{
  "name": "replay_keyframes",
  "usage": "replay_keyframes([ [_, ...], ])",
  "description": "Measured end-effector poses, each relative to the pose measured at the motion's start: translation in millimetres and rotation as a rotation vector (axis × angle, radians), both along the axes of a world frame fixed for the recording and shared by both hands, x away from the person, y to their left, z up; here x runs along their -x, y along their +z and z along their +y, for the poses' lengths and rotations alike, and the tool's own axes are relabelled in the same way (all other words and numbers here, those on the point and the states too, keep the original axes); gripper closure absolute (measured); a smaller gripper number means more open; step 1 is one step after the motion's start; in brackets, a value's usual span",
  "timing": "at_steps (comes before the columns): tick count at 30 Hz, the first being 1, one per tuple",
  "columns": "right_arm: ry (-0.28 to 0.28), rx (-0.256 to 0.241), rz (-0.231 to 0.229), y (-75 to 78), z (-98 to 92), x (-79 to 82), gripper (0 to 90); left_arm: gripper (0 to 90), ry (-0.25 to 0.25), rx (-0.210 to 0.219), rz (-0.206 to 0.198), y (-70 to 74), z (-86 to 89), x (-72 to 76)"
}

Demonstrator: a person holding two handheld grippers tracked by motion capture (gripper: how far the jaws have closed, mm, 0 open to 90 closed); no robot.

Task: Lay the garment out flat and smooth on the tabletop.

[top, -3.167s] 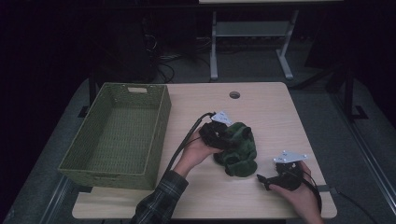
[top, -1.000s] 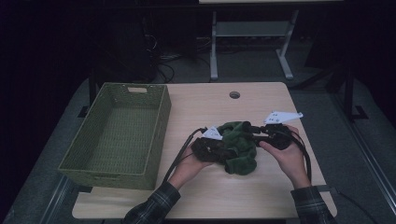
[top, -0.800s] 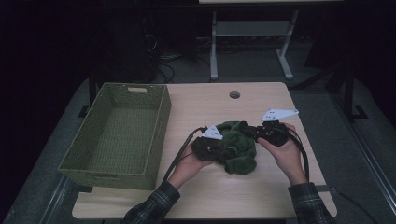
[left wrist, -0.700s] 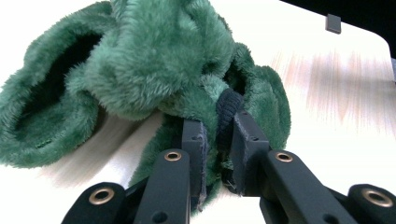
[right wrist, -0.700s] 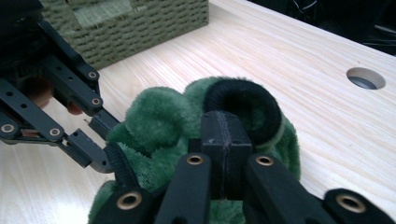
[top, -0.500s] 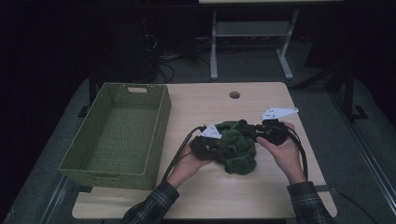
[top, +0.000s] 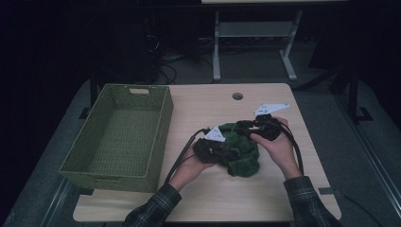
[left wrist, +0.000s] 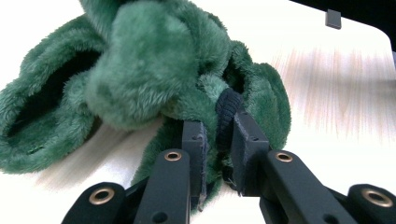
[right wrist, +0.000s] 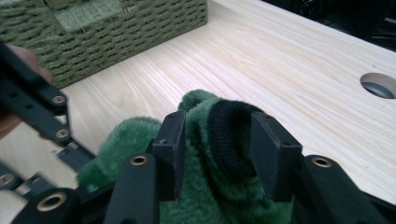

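Green fleece garment is bunched near the table's right-front area. 2 grips are set: left gripper pinched on a dark-trimmed fold, right gripper clamped on the black cuff (ribbed). Spreading or lifting toward the basket judged next; coordinated pull needed.

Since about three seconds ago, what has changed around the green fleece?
The right gripper moved from the table's near right edge up onto the green fleece and closed on its black cuff. The left gripper kept its grip. The basket stayed put.
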State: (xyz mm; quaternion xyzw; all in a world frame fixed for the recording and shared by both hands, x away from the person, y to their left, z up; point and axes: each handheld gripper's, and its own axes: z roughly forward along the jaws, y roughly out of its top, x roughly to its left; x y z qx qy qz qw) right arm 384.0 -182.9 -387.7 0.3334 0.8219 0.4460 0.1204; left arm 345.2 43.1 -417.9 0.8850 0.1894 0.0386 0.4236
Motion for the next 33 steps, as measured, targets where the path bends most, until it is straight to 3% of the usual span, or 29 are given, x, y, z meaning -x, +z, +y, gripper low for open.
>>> replay_keyframes([
  [4,0.008,0.017,0.008,-6.6,6.8,-5.8,80.7,76.8,0.003,0.003,0.006,-0.1,-0.1,0.2],
  [5,0.009,0.019,0.008,-7.5,7.3,-6.1,82.2,76.8,0.006,0.005,0.006,0.2,0.1,0.2],
  [9,-0.006,0.026,-0.011,-5.2,3.6,-4.0,85.1,77.3,0.026,0.007,-0.003,3.7,4.2,-2.4],
  [12,-0.037,0.017,-0.035,1.0,-3.9,0.0,85.6,78.0,0.069,0.014,-0.023,10.5,10.5,-8.3],
  [16,-0.094,-0.003,-0.071,12.3,-24.1,4.0,86.0,78.9,0.138,0.029,-0.06,24.7,16.8,-20.0],
  [23,-0.177,-0.011,-0.073,16.7,-56.4,3.4,86.2,79.6,0.2,0.043,-0.11,41.4,13.1,-45.1],
  [27,-0.209,0.002,-0.058,9.3,-66.6,-0.6,86.3,79.6,0.214,0.029,-0.106,33.4,5.1,-62.8],
  [33,-0.253,0.026,-0.015,-10.7,-74.7,-12.5,86.3,79.6,0.225,-0.026,-0.082,8.4,-8.4,-86.6],
])
